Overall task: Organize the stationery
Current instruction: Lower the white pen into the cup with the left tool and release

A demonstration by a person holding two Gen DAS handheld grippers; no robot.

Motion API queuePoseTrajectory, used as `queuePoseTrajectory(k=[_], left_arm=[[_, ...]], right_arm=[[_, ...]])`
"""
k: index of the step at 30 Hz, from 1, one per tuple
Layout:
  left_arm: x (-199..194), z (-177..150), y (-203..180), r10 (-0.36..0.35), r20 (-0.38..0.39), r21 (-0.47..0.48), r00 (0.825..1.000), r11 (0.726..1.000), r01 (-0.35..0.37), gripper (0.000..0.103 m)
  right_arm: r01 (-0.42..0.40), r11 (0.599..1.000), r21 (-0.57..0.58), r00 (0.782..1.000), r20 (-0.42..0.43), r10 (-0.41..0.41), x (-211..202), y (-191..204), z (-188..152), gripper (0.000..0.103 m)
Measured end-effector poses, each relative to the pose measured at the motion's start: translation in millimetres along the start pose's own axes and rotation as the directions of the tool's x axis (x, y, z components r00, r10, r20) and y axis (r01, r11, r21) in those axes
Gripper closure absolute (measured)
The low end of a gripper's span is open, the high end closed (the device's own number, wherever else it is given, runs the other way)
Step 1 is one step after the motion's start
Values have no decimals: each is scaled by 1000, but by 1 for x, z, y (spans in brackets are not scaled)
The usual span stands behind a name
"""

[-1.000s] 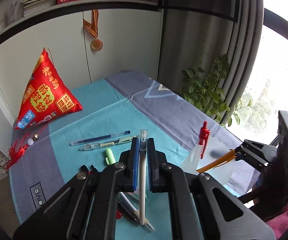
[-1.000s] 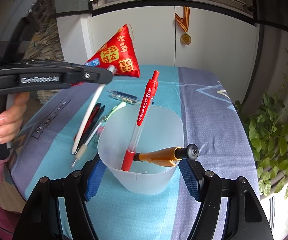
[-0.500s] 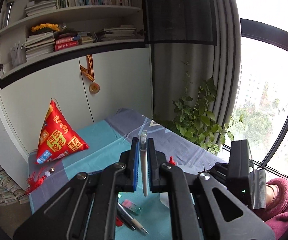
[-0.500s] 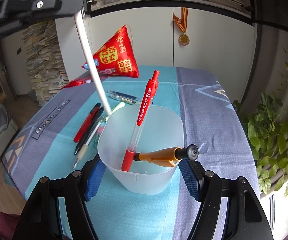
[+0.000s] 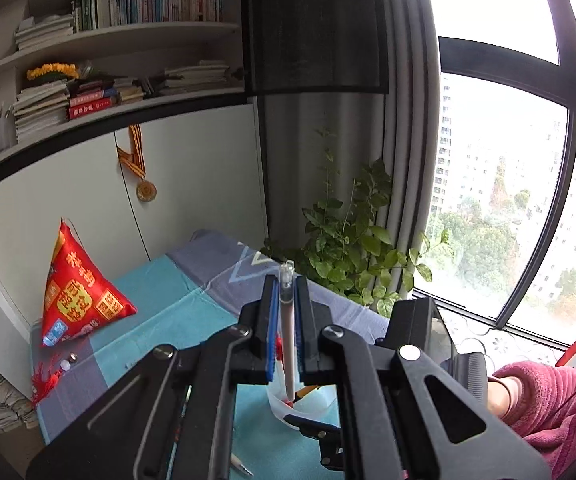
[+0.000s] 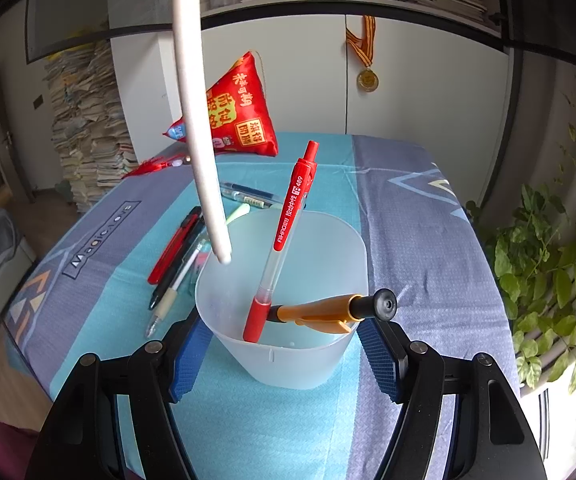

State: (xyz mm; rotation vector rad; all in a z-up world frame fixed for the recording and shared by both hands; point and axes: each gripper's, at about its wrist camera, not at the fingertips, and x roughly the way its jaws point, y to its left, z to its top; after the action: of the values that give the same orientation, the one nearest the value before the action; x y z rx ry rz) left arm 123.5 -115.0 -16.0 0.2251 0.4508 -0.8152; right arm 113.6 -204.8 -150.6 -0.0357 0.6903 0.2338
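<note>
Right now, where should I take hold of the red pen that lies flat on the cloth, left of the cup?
Probably grip the red pen at mid-barrel, coming from above with jaws across it. It lies flat, and the black pen lies close along its right side.

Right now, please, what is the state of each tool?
Left tool: closed on the white pen, tip over the cup.
Right tool: around the cup, pads at its sides; firm grip cannot be told.
</note>
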Motion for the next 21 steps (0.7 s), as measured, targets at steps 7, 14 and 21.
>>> queuePoseTrajectory(k=[7,14,21], left_arm=[[23,-21,7,-34,-100,-60,994,998,28,97],[24,-26,4,-28,-116,-43,993,999,23,94],[5,-25,46,98,-68,-169,993,980,-108,62]], right_arm=[[-3,1000,-2,1000,-1,3,-1,0,-1,31],[-3,1000,-2,1000,-1,3,-1,1,-2,31],[-2,1000,-4,1000,-1,2,-1,2,-2,31]])
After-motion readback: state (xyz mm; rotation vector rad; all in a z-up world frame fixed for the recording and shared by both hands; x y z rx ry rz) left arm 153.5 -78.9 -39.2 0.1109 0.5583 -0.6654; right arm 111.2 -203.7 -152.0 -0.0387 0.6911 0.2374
